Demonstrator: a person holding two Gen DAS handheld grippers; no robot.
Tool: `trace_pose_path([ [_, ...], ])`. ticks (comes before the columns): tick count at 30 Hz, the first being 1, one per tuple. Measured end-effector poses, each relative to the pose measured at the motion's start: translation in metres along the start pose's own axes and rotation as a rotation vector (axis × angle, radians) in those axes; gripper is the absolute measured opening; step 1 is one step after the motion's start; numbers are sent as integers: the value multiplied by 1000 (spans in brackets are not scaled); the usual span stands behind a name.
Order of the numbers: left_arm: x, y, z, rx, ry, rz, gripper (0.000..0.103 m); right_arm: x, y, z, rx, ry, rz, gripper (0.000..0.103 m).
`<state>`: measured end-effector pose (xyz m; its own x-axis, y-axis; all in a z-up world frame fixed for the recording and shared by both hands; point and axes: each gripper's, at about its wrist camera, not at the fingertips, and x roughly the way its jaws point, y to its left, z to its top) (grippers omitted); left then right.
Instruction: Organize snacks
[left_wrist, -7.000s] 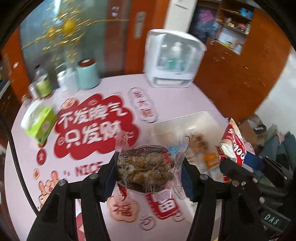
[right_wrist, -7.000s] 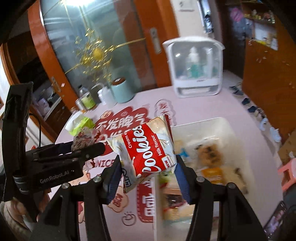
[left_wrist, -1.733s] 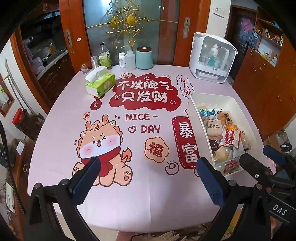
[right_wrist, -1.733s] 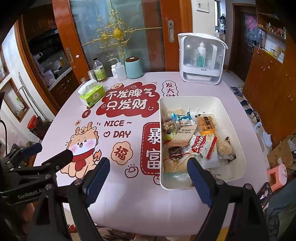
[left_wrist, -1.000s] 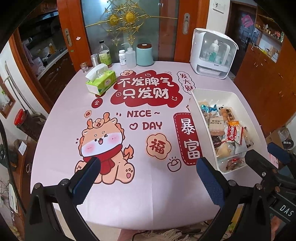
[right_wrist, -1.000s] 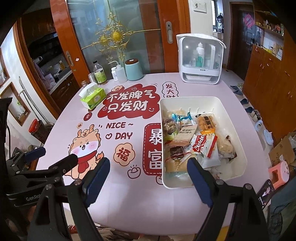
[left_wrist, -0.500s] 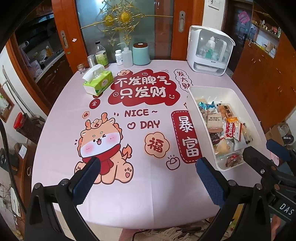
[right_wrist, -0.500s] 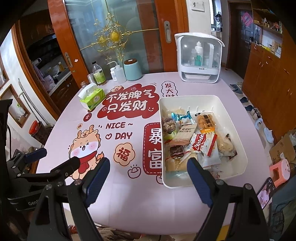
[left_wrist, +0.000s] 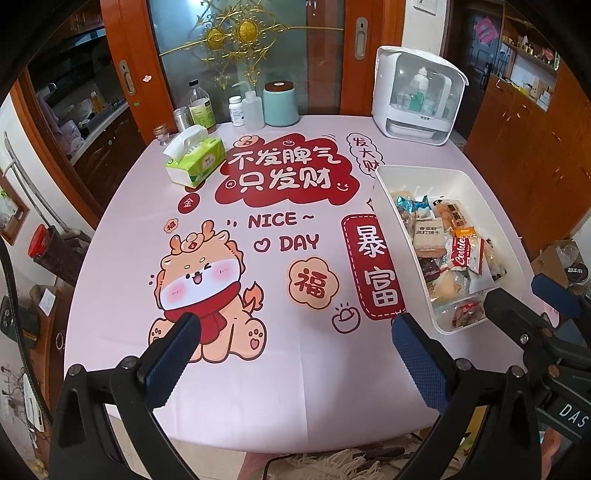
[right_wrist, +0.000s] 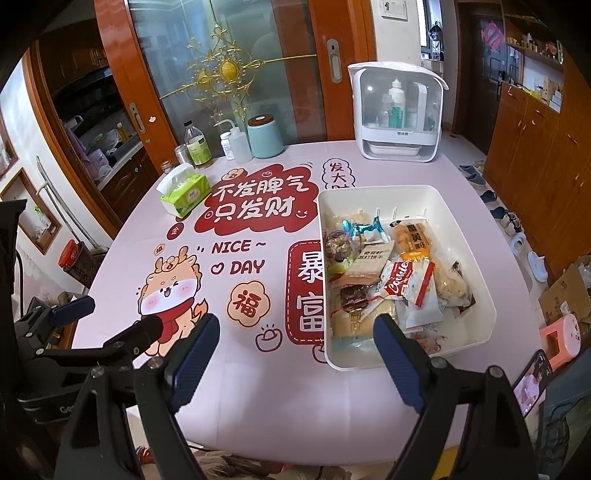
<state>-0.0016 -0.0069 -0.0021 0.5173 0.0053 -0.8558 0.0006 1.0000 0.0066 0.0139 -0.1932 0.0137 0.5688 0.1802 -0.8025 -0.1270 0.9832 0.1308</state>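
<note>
1. At the counter's (left_wrist: 288, 373) right side sits the white bin (right_wrist: 476, 258), heaped with snacks (right_wrist: 388, 273); lower packets are buried and unreadable; only a Cookies pack (right_wrist: 402, 284) reads clearly.
2. Near the bottom edges, both grippers are cut off; left gripper (left_wrist: 295, 365) and right gripper (right_wrist: 295, 354) hover with jaws spread wide, grasping nothing.
3. Left of the bin, the printed cloth lies open; a tissue box (left_wrist: 195, 162) and bottles (left_wrist: 201, 107) line the far edge.

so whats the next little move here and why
Probably none beyond pulling both tongs back and stopping. Every snack in view, the Cookies packet included, lies inside the white bin, and no loose snack shows on the pink tablecloth. The left tongs and right tongs both stand open and empty, short of the bin.
</note>
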Motion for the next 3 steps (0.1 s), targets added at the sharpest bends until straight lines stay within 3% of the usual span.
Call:
trace_pose_path([
  [3, 2, 2, -1, 2, 4, 3, 103, 0, 1, -1, -1, -1, 0, 86],
])
